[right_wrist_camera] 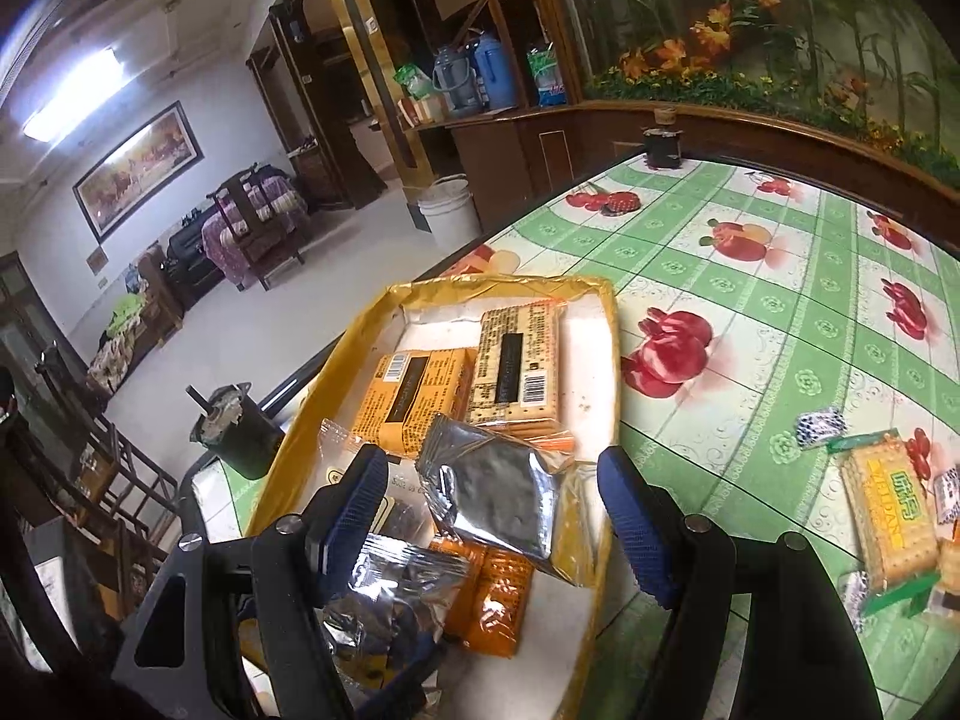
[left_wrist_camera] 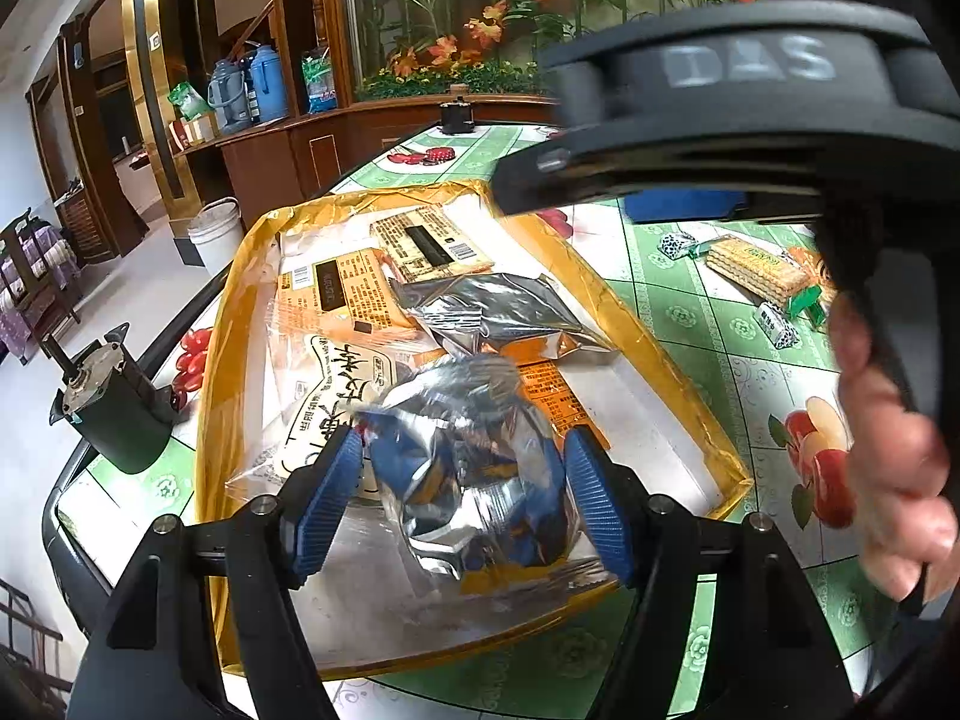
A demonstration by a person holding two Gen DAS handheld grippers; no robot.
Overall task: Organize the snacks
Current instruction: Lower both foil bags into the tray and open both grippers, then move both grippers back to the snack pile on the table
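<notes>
While both claws gape empty over the tray [right_wrist_camera: 606, 372], the left claw [left_wrist_camera: 465, 498] straddles a foil packet [left_wrist_camera: 474, 480].

Tray [right_wrist_camera: 606, 360] crowded with packets; bare tablecloth [right_wrist_camera: 750, 324] right of it; motor [right_wrist_camera: 240, 426] left

Left wrist view: close, angled down over yellow tray [left_wrist_camera: 660, 354]. Right wrist view: same tray [right_wrist_camera: 609, 360], slightly farther. Shared: tray, green tabletop [left_wrist_camera: 708, 312], cabinet backdrop.

white bucket [right_wrist_camera: 449, 211], blue thermoses [right_wrist_camera: 477, 79], framed painting [right_wrist_camera: 137, 168]
</notes>
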